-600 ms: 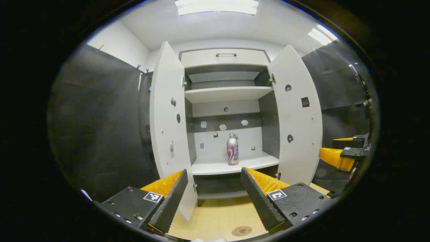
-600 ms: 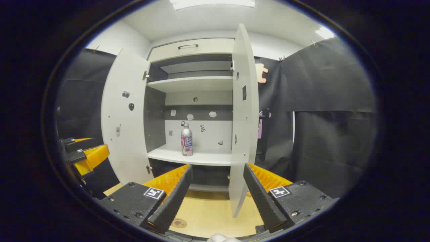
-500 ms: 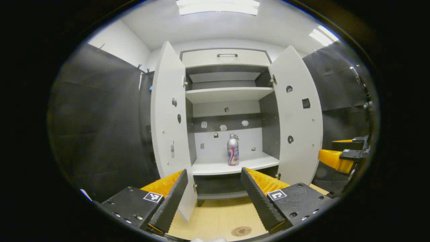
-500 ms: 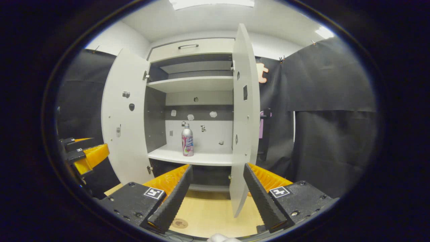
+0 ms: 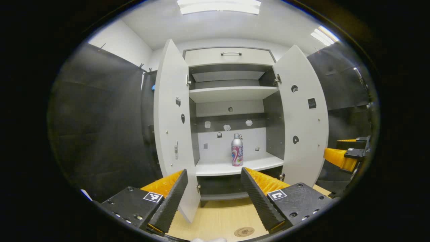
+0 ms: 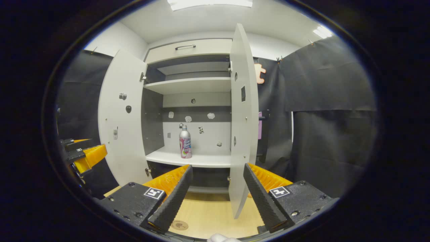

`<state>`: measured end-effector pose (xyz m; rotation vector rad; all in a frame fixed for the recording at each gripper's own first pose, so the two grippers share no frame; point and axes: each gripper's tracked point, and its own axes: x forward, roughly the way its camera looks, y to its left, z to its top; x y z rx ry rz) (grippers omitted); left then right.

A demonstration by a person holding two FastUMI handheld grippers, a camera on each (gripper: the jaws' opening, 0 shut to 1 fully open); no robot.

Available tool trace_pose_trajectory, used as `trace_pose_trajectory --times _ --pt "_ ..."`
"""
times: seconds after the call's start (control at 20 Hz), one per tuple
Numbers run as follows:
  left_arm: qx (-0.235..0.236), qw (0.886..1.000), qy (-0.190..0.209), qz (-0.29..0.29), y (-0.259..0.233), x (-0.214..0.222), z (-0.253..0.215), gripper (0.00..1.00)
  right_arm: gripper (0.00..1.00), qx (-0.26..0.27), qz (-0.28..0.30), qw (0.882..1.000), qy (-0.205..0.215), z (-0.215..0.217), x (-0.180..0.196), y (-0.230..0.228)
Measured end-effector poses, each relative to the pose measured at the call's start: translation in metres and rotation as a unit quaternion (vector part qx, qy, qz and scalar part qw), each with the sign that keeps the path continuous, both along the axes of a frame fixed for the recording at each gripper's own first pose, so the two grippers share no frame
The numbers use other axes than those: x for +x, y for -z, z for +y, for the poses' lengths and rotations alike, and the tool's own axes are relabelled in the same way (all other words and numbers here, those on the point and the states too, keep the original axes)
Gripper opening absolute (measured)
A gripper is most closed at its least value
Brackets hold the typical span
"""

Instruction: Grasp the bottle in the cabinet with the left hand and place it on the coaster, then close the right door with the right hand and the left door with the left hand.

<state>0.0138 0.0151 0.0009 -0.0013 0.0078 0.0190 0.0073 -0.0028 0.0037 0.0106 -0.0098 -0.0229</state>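
A silver and pink bottle (image 5: 237, 154) (image 6: 185, 146) stands upright on the lower shelf of a white cabinet (image 5: 231, 94) whose left door (image 5: 174, 127) and right door (image 5: 302, 121) both hang open. A round brown coaster (image 5: 244, 231) (image 6: 179, 225) lies on the wooden tabletop in front. My left gripper (image 5: 215, 195) is open and empty, well short of the shelf. My right gripper (image 6: 216, 193) is open and empty too, with the right door's edge (image 6: 243, 121) straight ahead of it.
Black cloth walls close in both sides. The wooden tabletop (image 5: 218, 218) runs under the cabinet. An upper shelf (image 5: 231, 92) and a top drawer with a handle (image 5: 231, 53) sit above the bottle. The right gripper shows at the far right of the left gripper view (image 5: 346, 154).
Both views shifted slightly: the cabinet and bottle drifted right in the left gripper view and look a little closer in both. Both grippers stay open.
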Motion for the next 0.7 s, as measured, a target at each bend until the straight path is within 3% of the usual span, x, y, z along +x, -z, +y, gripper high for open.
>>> trace_pose_trajectory --times 0.4,0.7 --pt "0.011 1.000 -0.002 -0.003 -0.002 0.012 0.002 0.98 0.96 0.002 0.001 1.000 0.001 0.001 0.009 0.001" --pt "0.012 1.000 0.003 -0.005 -0.001 0.024 0.000 0.97 0.99 0.004 0.002 1.000 0.005 0.002 0.014 0.001"
